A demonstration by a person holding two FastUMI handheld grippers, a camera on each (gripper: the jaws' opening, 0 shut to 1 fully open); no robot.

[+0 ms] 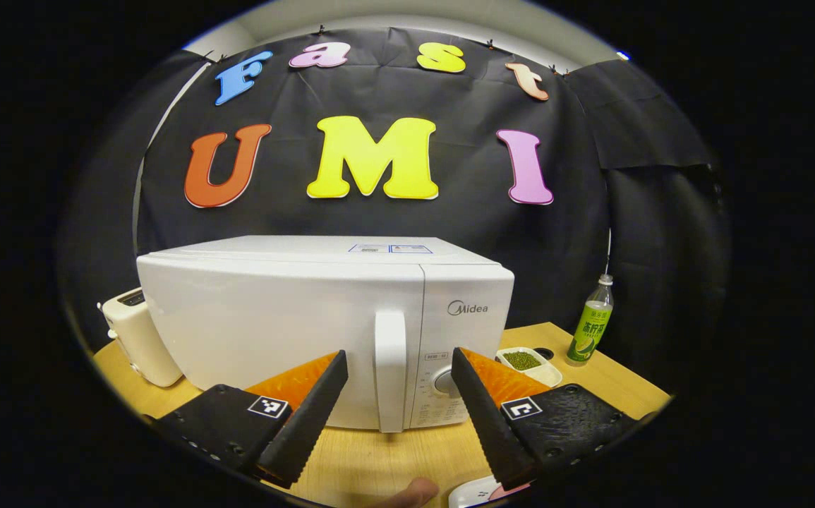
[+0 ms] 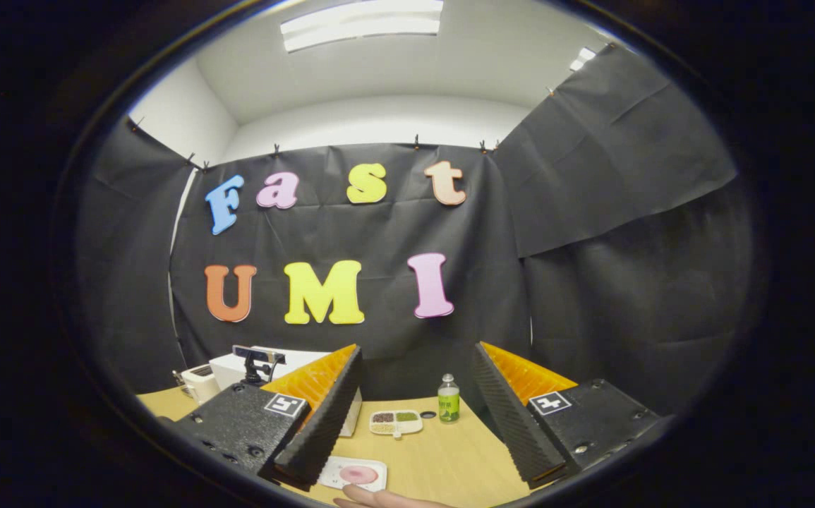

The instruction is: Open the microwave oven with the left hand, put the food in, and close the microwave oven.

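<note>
In the left gripper view, the left gripper (image 1: 396, 367) is spread wide, its 2 fingers flanking the closed microwave's (image 1: 322, 324) vertical door handle (image 1: 391, 370); I'd advance squarely before closing. In the right gripper view, the right gripper (image 2: 418, 363) gapes empty above the table (image 2: 442, 458), the food plate (image 2: 355, 473) below near the left finger.
</note>
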